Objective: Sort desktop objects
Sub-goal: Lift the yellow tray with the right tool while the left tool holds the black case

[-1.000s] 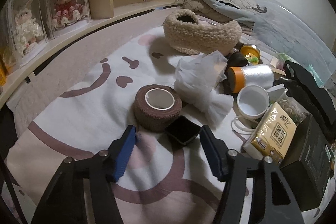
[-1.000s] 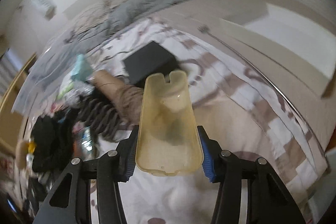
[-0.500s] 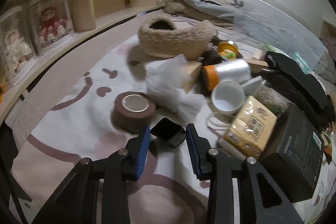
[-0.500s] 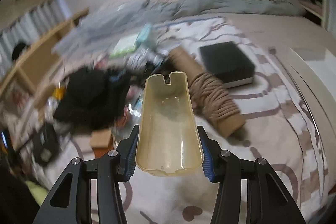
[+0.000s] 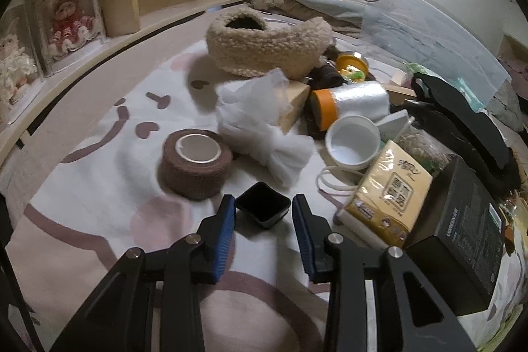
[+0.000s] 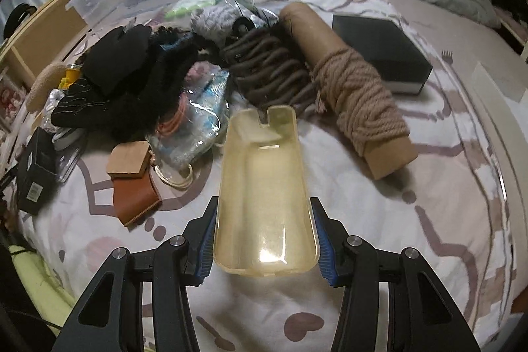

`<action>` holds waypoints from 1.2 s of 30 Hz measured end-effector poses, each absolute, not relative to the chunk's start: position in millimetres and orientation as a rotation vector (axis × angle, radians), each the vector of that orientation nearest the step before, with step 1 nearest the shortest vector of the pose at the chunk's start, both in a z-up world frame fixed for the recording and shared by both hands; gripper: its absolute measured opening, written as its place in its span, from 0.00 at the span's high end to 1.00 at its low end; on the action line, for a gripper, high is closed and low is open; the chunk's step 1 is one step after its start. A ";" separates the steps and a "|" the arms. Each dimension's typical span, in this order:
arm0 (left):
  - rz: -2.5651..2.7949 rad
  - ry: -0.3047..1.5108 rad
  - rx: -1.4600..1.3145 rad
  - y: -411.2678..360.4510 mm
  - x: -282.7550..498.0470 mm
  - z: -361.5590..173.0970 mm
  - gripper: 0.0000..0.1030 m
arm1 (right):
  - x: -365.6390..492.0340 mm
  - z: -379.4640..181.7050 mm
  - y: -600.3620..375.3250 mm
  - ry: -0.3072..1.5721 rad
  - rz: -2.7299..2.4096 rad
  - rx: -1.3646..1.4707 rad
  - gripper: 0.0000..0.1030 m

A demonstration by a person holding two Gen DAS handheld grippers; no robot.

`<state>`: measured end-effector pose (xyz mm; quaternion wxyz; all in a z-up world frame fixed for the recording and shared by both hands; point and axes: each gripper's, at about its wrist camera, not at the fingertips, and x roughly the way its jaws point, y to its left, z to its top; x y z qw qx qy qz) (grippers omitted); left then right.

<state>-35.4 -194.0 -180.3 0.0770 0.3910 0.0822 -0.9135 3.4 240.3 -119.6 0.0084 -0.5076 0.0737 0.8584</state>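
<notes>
Desktop objects are heaped on the bed cover (image 5: 99, 174), sorting barely begun. The pick-up step is judged in hand: the left tongs (image 5: 263, 213) are closed narrowly on a small black tray (image 5: 263, 204) beside the brown tape roll (image 5: 195, 166) — a lift is called for next. The right tongs (image 6: 264, 248) are clamped on a yellowed phone case (image 6: 264, 193), held above the bed cover.

There are two doll boxes (image 5: 71, 17) on the shelf. On the bed sit one brown tape roll (image 5: 195, 163), one white cup (image 5: 352, 143), one pack of tissues (image 5: 389, 192), and one tiny black tray (image 5: 263, 203). There is one yellow phone case (image 6: 265, 200), one rope tube (image 6: 349, 84), one flat black box (image 6: 379, 50).
</notes>
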 end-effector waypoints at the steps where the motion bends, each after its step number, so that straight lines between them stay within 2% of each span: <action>1: -2.742 0.242 1.175 -192.9 -36.0 -180.7 0.65 | 3.8 -120.6 240.5 0.234 2.679 -1.593 0.50; 17: -2.713 0.254 1.181 -192.5 -44.1 -185.9 0.67 | 7.6 -119.2 244.6 0.289 2.694 -1.565 0.50; 36: -2.781 0.234 1.037 -176.7 -37.1 -144.2 0.67 | 10.1 -89.1 248.4 0.372 2.755 -1.353 0.50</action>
